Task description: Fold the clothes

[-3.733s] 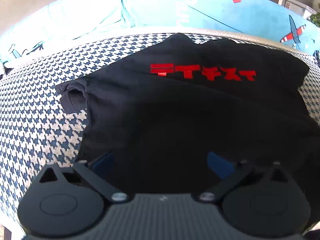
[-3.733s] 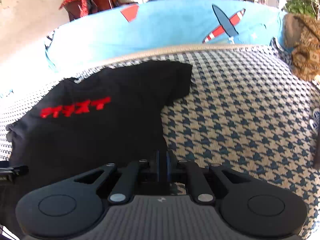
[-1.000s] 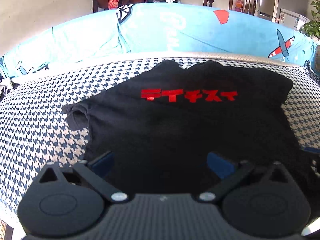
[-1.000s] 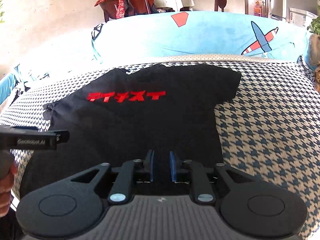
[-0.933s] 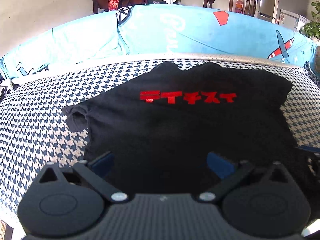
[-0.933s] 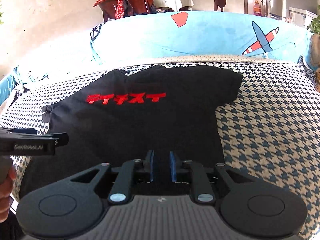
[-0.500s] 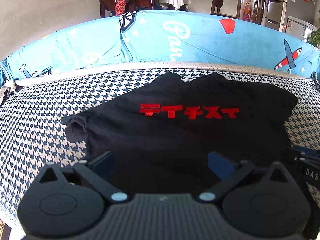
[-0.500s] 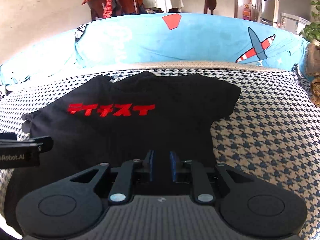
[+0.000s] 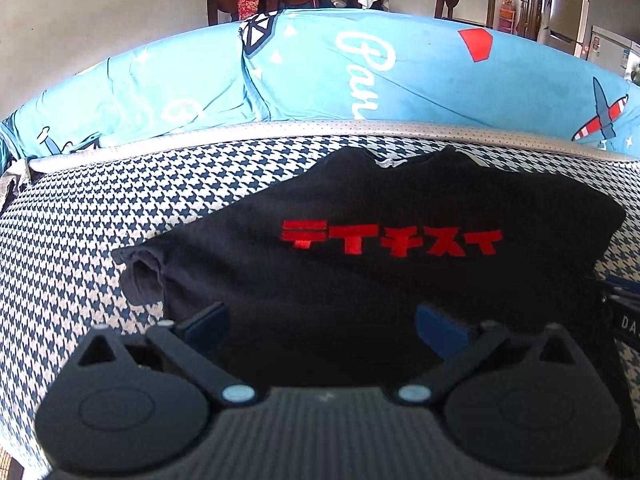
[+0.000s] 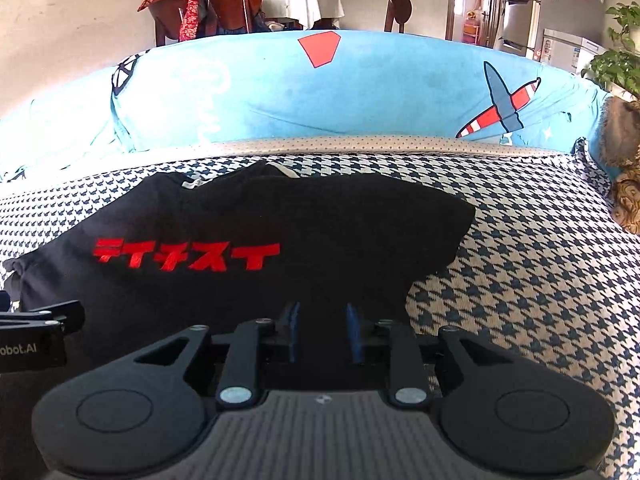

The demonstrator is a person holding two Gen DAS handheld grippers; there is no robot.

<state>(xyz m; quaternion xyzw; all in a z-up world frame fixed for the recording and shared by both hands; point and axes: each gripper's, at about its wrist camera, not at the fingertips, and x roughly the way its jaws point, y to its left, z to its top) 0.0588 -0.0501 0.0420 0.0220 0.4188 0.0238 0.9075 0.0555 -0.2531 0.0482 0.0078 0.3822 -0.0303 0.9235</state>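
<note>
A black T-shirt [image 9: 380, 200] [image 10: 280, 220] with red lettering [image 9: 390, 240] [image 10: 184, 258] lies spread flat on the houndstooth cover, collar toward the blue cushion. My left gripper [image 9: 322, 320] hovers over the shirt's near left part, jaws wide apart with nothing between them. My right gripper [image 10: 322, 316] is over the near right part, close to the shirt's right edge. Its pads stand a narrow gap apart, with only dark cloth showing behind the gap. Each gripper's tip shows at the edge of the other's view: the left gripper [image 10: 36, 340], the right gripper [image 9: 624, 312].
The houndstooth cover [image 9: 80, 240] [image 10: 520, 280] extends left and right of the shirt. A long blue cushion [image 9: 360, 72] [image 10: 360, 92] runs along the far edge. A brown furry object [image 10: 628, 200] and a plant [image 10: 620, 64] sit at the far right. Chairs, a table and a fridge stand behind.
Both grippers have drawn back toward the shirt's near hem, so more of the cushion and room shows. The right gripper's jaws, earlier shut, have parted and widened a little.
</note>
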